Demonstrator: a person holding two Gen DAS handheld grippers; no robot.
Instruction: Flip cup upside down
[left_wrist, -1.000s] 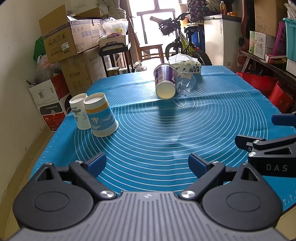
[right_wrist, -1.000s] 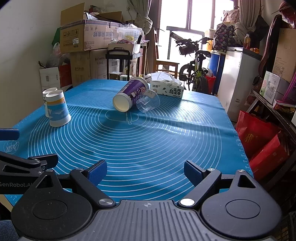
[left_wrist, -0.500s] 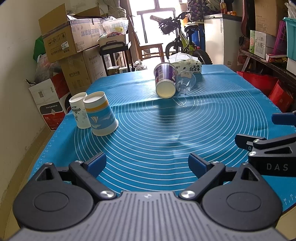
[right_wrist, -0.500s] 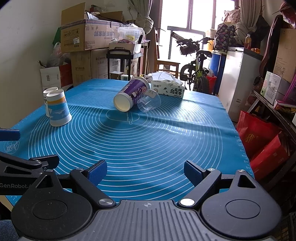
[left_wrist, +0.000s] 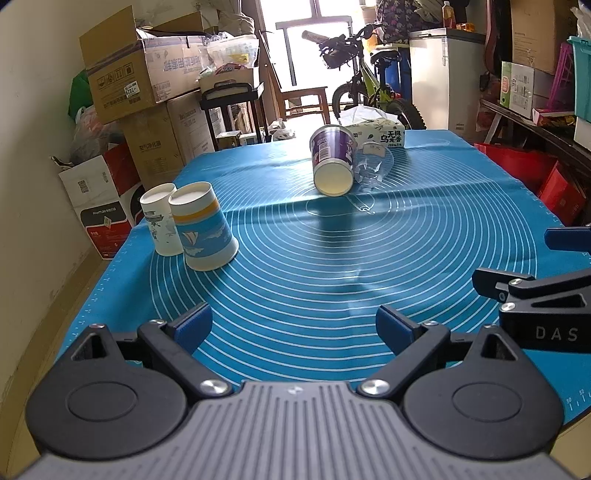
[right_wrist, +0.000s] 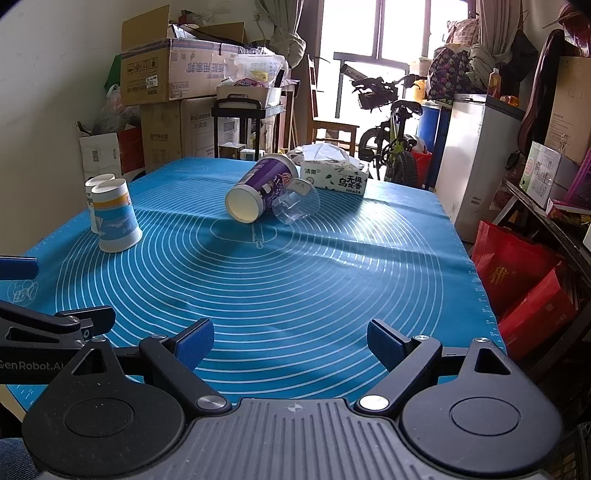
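Note:
A purple paper cup (left_wrist: 331, 163) (right_wrist: 258, 192) lies on its side at the far middle of the blue mat (left_wrist: 332, 258), mouth toward me. A clear plastic cup (left_wrist: 373, 165) (right_wrist: 297, 205) lies on its side against it. Two paper cups stand upside down at the left: a blue-and-orange one (left_wrist: 204, 230) (right_wrist: 116, 220) and a white one (left_wrist: 160, 218) behind it. My left gripper (left_wrist: 294, 326) is open and empty near the front edge. My right gripper (right_wrist: 290, 341) is open and empty beside it, also visible in the left wrist view (left_wrist: 532, 291).
A tissue box (left_wrist: 376, 133) (right_wrist: 334, 177) sits at the mat's far edge behind the lying cups. Cardboard boxes (left_wrist: 147, 81) stack along the left wall. A bicycle (right_wrist: 388, 136), a white freezer (right_wrist: 476, 155) and red bags (right_wrist: 524, 280) stand beyond and right of the table.
Both views have shifted very slightly; the cups have not moved and both grippers stay open.

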